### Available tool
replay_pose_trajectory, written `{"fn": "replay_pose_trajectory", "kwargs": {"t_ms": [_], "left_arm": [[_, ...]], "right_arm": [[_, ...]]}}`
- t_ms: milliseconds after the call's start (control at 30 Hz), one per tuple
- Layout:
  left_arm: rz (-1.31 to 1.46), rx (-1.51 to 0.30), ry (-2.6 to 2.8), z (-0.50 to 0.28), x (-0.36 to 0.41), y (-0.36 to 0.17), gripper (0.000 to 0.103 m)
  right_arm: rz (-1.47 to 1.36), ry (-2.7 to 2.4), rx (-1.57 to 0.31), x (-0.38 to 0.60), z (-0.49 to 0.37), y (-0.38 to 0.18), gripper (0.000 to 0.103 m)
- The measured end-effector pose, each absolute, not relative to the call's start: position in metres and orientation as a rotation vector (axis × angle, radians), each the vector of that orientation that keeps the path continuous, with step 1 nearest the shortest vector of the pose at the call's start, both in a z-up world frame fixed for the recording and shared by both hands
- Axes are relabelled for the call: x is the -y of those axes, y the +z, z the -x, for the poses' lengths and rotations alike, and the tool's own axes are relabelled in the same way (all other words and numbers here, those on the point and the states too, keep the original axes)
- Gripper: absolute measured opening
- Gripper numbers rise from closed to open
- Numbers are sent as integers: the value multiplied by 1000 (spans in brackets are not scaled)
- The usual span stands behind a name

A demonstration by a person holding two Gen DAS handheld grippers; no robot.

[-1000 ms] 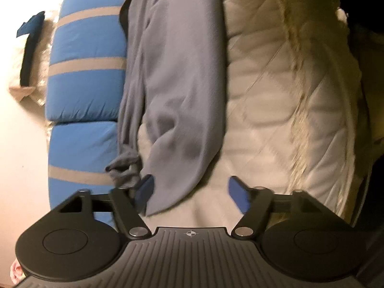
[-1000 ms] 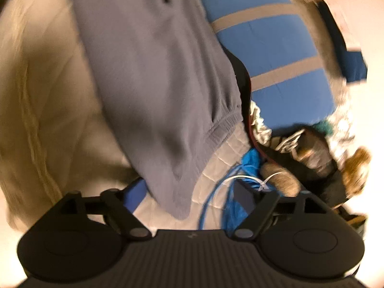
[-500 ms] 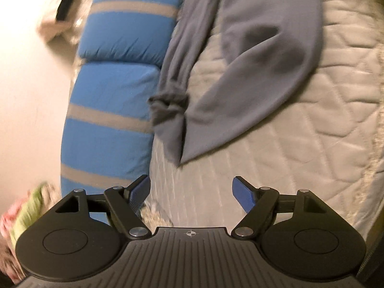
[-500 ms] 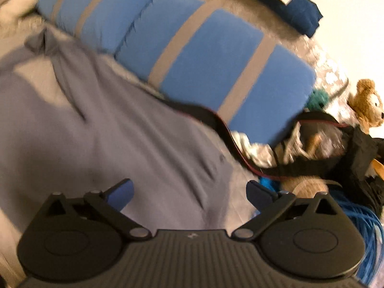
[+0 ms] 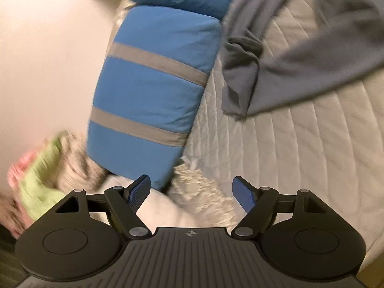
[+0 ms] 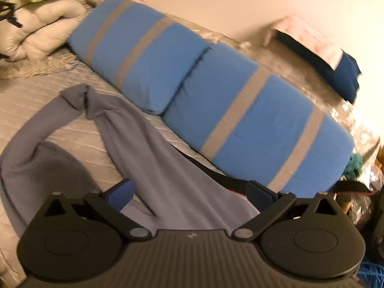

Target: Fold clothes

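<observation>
1. My left gripper [image 5: 191, 193] has its fingers spread wide with nothing between them. It hangs over the near edge of the quilt [image 5: 300, 148], above a fringed cream throw [image 5: 204, 192].
2. My right gripper [image 6: 189, 193] is also spread wide and holds nothing. Its fingers straddle the near part of the grey top [image 6: 172, 187] from above; I cannot tell whether they touch the cloth.
3. The top lies loose and unfolded on the quilt [image 6: 36, 96]. In the right view one sleeve [image 6: 79, 98] runs away from me, its cuff bunched just beside the pillows.
4. In the left view the top [image 5: 312, 55] sits up and to the right, well apart from my left fingers, with the crumpled cuff [image 5: 240, 55] touching the nearer pillow's corner.
5. Two blue pillows with grey stripes [image 6: 216, 100] lie end to end along the far side of the quilt, against the wall [image 6: 228, 0].
6. A black strap [image 6: 216, 175] shows between the top and the pillows.
7. The left view is blurred at its left edge; I see something green [image 5: 40, 172] there.
</observation>
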State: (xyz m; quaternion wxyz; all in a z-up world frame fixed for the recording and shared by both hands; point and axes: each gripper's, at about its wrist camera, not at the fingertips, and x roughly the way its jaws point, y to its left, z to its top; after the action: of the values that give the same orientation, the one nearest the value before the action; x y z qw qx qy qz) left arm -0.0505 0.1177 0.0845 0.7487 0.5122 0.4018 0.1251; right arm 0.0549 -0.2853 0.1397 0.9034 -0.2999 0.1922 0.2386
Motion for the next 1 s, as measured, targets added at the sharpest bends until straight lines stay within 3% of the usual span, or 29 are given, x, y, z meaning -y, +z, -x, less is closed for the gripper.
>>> {"fn": "replay_pose_trajectory", "kwargs": {"t_ms": [300, 733, 1000], "left_arm": [[-522, -727, 249, -1, -126, 74, 74], [-511, -732, 338, -88, -125, 7, 74], [-412, -870, 398, -129, -163, -16, 69]], "right_arm": [[377, 472, -550, 213, -35, 106, 103], [152, 634, -672, 179, -44, 55, 103], [120, 679, -719, 172, -55, 45, 103]]}}
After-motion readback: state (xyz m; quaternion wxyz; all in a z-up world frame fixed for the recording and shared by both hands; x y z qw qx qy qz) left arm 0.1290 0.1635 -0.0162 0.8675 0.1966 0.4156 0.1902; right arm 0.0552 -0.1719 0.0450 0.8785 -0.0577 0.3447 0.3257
